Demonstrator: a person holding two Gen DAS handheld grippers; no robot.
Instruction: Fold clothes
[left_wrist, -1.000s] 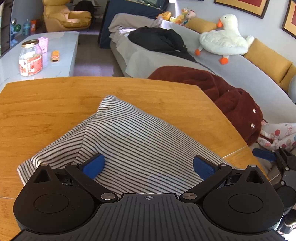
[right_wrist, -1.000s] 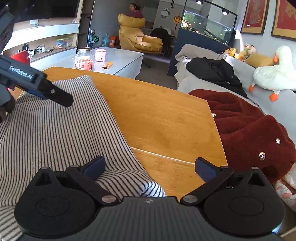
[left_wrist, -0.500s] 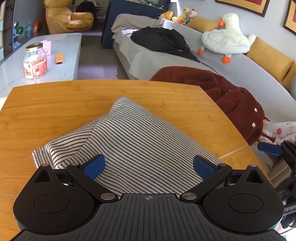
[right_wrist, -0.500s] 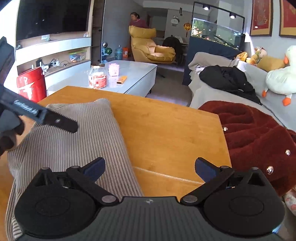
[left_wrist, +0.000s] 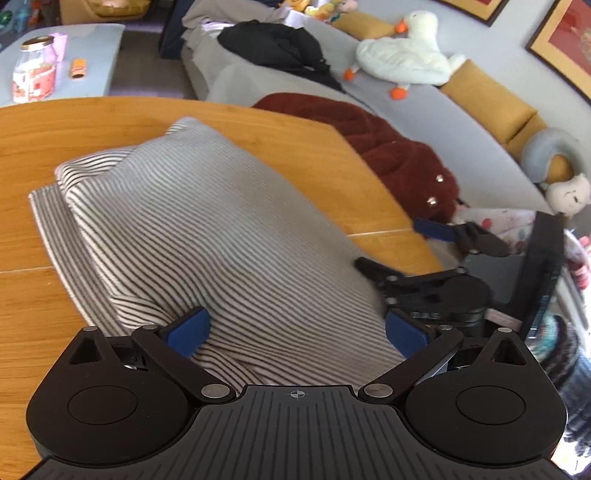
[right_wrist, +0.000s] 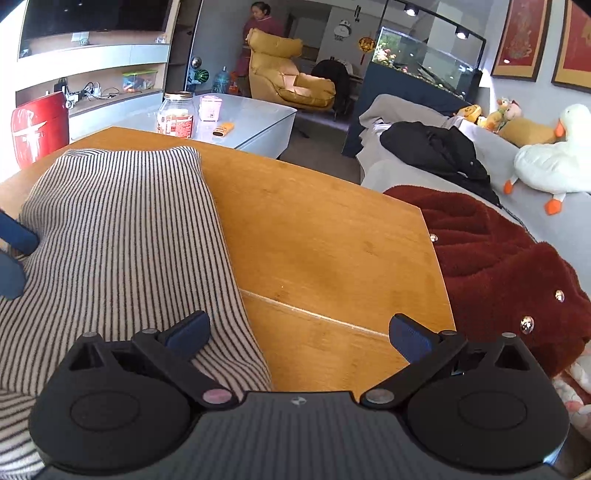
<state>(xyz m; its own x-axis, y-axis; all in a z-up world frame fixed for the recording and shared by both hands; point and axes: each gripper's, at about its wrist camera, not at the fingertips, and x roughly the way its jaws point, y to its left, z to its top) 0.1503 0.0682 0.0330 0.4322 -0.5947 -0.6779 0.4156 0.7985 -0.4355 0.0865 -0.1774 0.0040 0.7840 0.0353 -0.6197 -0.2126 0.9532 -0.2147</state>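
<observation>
The black-and-white striped knit garment (left_wrist: 207, 229) lies doubled in layers on the wooden tabletop (right_wrist: 325, 236), reaching its near edge; left gripper (left_wrist: 295, 330) and right gripper (right_wrist: 299, 334) both gape wide above it, gripping nothing, probably free to smooth or refold

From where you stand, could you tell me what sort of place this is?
Most likely a home living room: a long grey sofa with a plush goose, a yellow armchair, and a fish tank behind.
</observation>
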